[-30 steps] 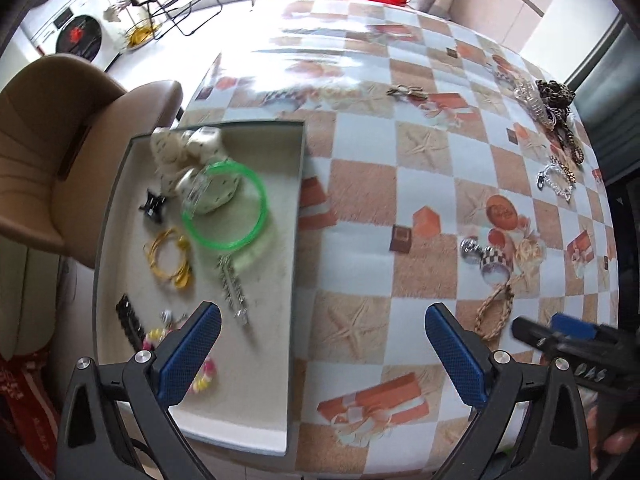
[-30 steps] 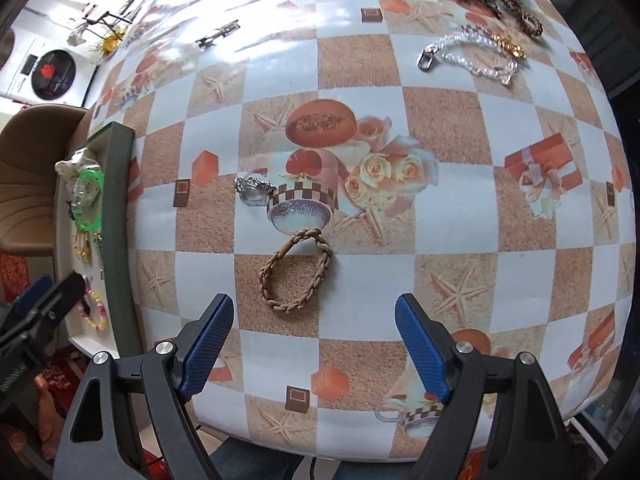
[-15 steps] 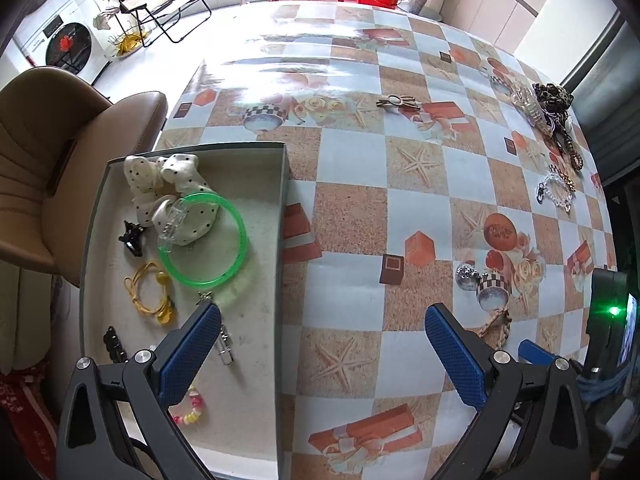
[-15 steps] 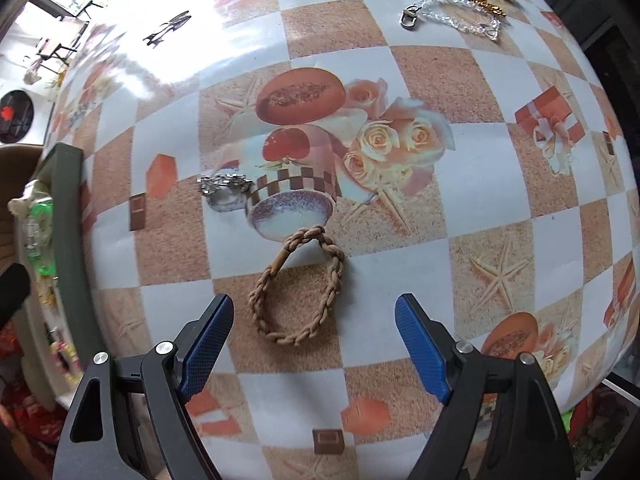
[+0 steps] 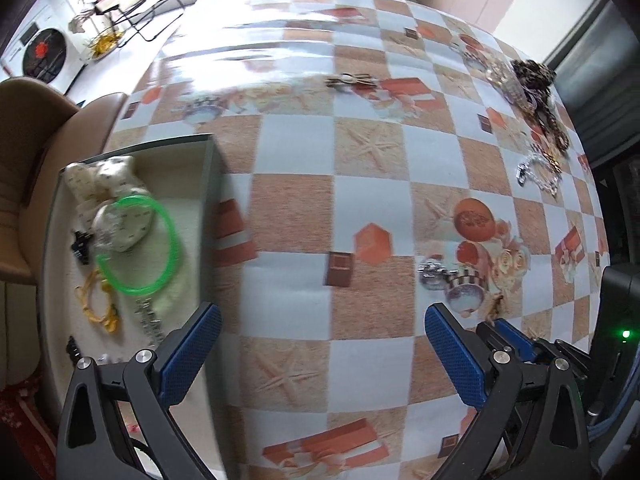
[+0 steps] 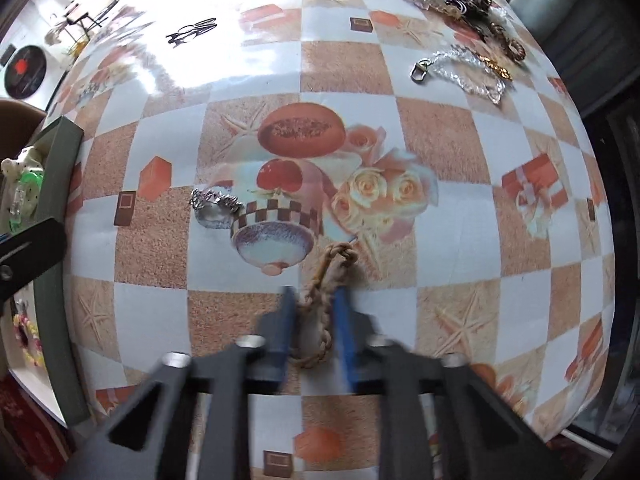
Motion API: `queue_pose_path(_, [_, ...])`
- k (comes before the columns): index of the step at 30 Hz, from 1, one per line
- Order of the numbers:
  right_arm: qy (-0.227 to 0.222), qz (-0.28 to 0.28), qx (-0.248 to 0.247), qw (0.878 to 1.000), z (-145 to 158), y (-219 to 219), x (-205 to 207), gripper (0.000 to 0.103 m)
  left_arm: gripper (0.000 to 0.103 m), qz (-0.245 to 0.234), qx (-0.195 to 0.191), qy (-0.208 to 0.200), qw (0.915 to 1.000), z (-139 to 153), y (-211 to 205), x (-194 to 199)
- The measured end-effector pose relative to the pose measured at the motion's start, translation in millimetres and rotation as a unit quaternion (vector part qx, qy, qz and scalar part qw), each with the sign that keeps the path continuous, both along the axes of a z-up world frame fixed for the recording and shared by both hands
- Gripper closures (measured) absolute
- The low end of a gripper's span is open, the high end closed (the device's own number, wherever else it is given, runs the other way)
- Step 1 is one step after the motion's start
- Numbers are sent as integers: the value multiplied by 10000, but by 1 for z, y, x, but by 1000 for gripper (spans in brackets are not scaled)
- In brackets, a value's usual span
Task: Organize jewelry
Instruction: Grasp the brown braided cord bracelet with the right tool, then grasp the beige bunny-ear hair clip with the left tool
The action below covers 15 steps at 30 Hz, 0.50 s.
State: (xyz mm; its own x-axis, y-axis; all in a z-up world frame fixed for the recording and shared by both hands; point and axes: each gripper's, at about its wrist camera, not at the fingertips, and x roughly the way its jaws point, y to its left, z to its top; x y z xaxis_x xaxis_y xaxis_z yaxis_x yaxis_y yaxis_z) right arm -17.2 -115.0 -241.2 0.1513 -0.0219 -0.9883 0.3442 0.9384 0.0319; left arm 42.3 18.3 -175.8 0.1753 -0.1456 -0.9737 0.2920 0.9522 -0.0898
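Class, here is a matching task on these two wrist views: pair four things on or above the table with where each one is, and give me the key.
Things:
1. braided bracelet
2. green bangle
3. silver ring
4. left gripper

Places or states:
A. lying in the tray at the table's edge
B. open above the tablecloth, nothing between its pads
C. squeezed between the closing blue pads of the right gripper
D. loose on the tablecloth beside the printed checkered cup

Pairs: 1-C, 2-A, 3-D, 4-B
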Motion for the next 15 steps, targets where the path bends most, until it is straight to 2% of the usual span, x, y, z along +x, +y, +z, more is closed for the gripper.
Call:
queue_pose_path(3, [-39,42,215,9998,0,-9,0,92,0,-144,-26,21,9999,-4,-14,2])
queue_pose_path(6, [-68,63,323,9994,2,-25,-5,92,9,-271,35,-42,9996,-8,-27,14])
queue_pose_path(8, [-79,80,379,9992,2,-29,-5,92,9,-277,125,-182,9994,-9,-34,31])
queue_pose_path(11, [-75,73,475,9988,1,-34,-3,92,19,-261,214,-317,9989,-12,-41,58])
queue_pose_path(15, [-48,98,593,9982,0,-32,-4,92,19,-175,345,-569,9976,-14,-50,98])
